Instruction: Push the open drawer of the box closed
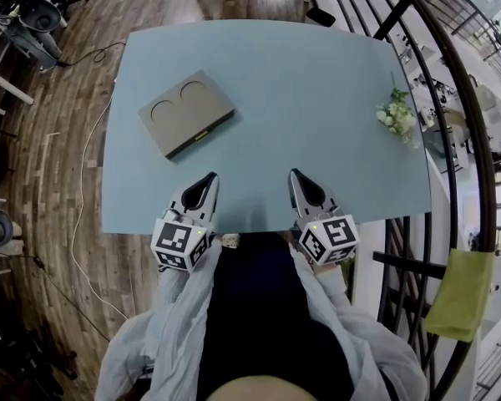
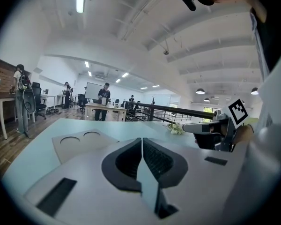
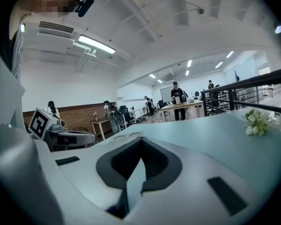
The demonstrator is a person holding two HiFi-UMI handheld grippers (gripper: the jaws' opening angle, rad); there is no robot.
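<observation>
The box [image 1: 186, 113] lies on the desk [image 1: 317, 82], ahead of the left tool [image 1: 210, 177] and right tool [image 1: 294, 175], untouched; both tools' jaws are together, empty.

Pale blue surface [image 1: 301, 73], rounded at the corners, filling the middle of the head view above a wooden floor [image 1: 58, 157]. Lying flat on it in the upper left, turned at an angle to the edges: a flat tan box [image 1: 186, 112] with two round recesses in the top and a dark long side facing lower right. At the right edge, well apart from the box: a small sprig of white flowers [image 1: 397, 117] with green leaves.
</observation>
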